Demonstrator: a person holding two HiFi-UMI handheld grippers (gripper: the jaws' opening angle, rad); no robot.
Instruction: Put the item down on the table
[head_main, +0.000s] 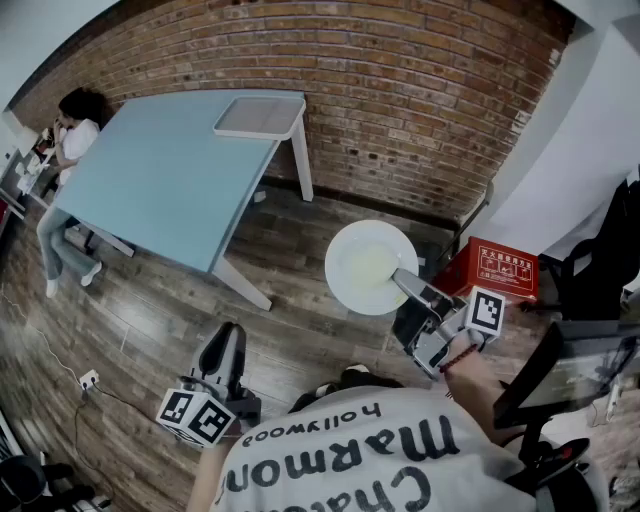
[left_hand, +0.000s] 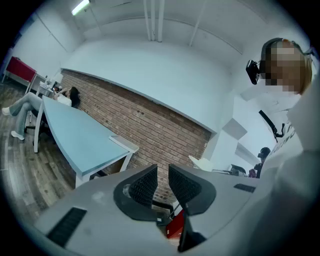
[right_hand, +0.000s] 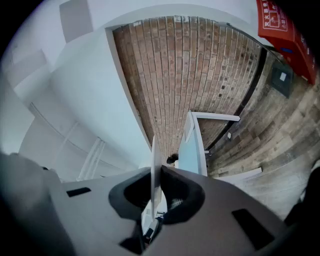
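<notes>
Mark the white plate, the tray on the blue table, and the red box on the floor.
white plate (head_main: 365, 265), head view, centre of its face.
tray (head_main: 258, 117), head view, middle of its flat surface.
red box (head_main: 502, 268), head view, its printed top.

plate (head_main: 370, 266) | white, round | rim clamped in right tool (head_main: 411, 286) | well apart from blue table (head_main: 165, 175)

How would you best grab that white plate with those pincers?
By its rim, coming in edge-on from the side: the plate is wide and shallow, so only its thin rim fits between jaws. The right gripper pinches its near edge this way.
</notes>
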